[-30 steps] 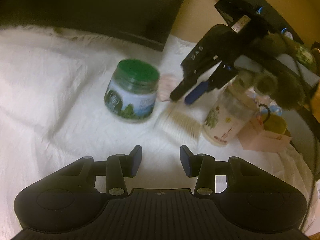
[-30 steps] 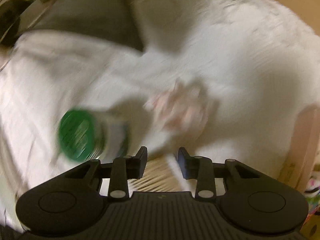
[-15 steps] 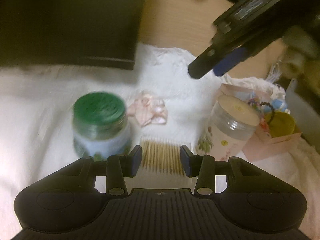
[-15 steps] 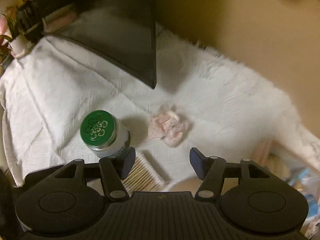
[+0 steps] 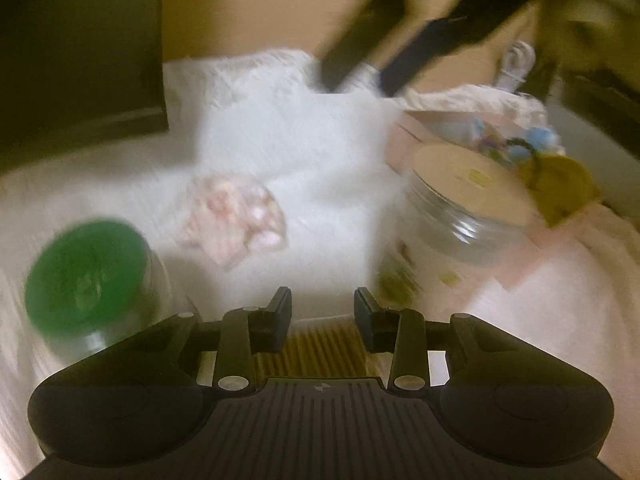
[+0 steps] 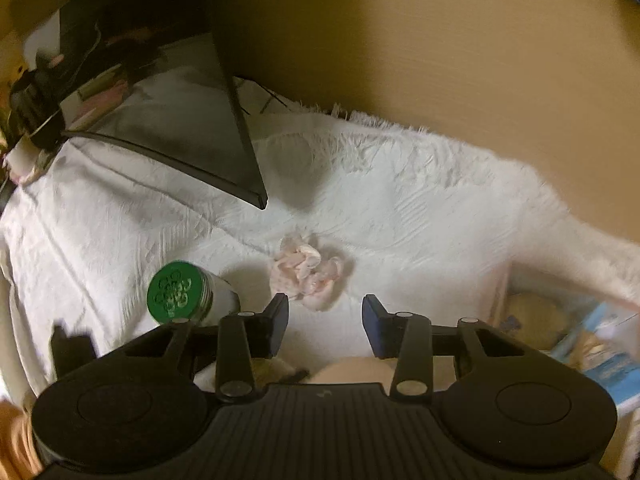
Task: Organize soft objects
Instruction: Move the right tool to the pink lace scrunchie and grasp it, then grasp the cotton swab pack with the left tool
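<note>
Right claw (image 6: pixel 324 320) open above pink scrunchie (image 6: pixel 306 272); labels unreadable.

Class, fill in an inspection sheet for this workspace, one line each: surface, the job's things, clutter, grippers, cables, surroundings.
Surface: white textured cloth, rumpled, fringed at its far edge.
Job's things: pink scrunchie lying loose on the cloth, touching nothing.
Clutter: green-lidded jar left of the scrunchie; cream-lidded jar; cotton swabs; pink box of small accessories.
Grippers: right gripper open, empty, above the cloth near the scrunchie; left gripper open, empty, over the swabs.
Cables: thin dark wires behind the monitor; a white cord, blurred.
Surroundings: dark monitor at the back; tan wall.
</note>
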Tool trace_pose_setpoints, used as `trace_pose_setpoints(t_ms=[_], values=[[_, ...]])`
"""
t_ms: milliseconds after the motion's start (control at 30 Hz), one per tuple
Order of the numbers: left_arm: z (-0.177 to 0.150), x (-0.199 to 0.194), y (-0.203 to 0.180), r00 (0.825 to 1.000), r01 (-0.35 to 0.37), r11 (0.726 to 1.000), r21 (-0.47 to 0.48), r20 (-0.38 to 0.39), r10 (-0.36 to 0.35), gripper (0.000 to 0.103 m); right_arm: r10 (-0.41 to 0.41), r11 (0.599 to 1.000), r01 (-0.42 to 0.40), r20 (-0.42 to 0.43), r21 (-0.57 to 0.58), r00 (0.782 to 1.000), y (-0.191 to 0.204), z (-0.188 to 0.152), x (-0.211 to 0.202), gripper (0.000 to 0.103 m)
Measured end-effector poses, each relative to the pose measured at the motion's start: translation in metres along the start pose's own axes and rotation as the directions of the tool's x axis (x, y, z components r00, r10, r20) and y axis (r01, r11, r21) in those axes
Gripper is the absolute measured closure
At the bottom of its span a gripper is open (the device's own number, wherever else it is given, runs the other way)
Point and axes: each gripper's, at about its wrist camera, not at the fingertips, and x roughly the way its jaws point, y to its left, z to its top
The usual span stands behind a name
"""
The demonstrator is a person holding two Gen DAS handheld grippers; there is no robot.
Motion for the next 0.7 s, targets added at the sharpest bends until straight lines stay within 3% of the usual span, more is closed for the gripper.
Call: trace_pose_setpoints(t_ms=[67,200,300,433,467,500,533,700], values=[[-0.013,-0.013,-0.002,1.000,0.013,1.000,-0.019,-0.019,-0.013,0.064,0.000,1.000,0.001,-0.030,0.028,1.000,0.004,0.010,0.022,0.050],[-0.040,-0.045,0.001,1.000,-0.005,0.996,-0.090,-0.018,0.003,0.064,-0.053,0.998,0.055,-0.074,0.023,0.996,0.019,0.032,0.069,0.050],[-0.057,-0.077,-0.001,0.997,-0.073,0.993,-0.095,0.022,0.076,0.064,-0.071,0.995,0.080,-0.140,0.064,0.988,0.021,0.043,0.108,0.050],[-0.074,-0.112,0.001,0.980,-0.190,0.973,-0.130,0.036,0.196,0.064,-0.043,0.987,0.075,-0.213,0.145,0.976,0.013,0.042,0.140,0.051],[-0.078,-0.116,0.002,0.974,-0.220,0.966,-0.137,0.019,0.224,0.064,-0.036,0.987,0.068,-0.213,0.146,0.976,0.013,0.041,0.142,0.062],[-0.082,-0.120,0.002,0.970,-0.242,0.959,-0.146,0.001,0.245,0.064,-0.027,0.989,0.057,-0.210,0.138,0.977,0.013,0.040,0.139,0.081],[-0.086,-0.122,0.002,0.967,-0.253,0.955,-0.158,-0.014,0.254,0.064,-0.010,0.991,0.037,-0.203,0.131,0.979,0.014,0.039,0.134,0.088],[-0.087,-0.119,-0.016,0.976,-0.218,0.962,-0.163,-0.028,0.217,0.064,0.044,0.997,-0.041,-0.058,0.058,0.997,0.025,0.026,0.069,0.090]])
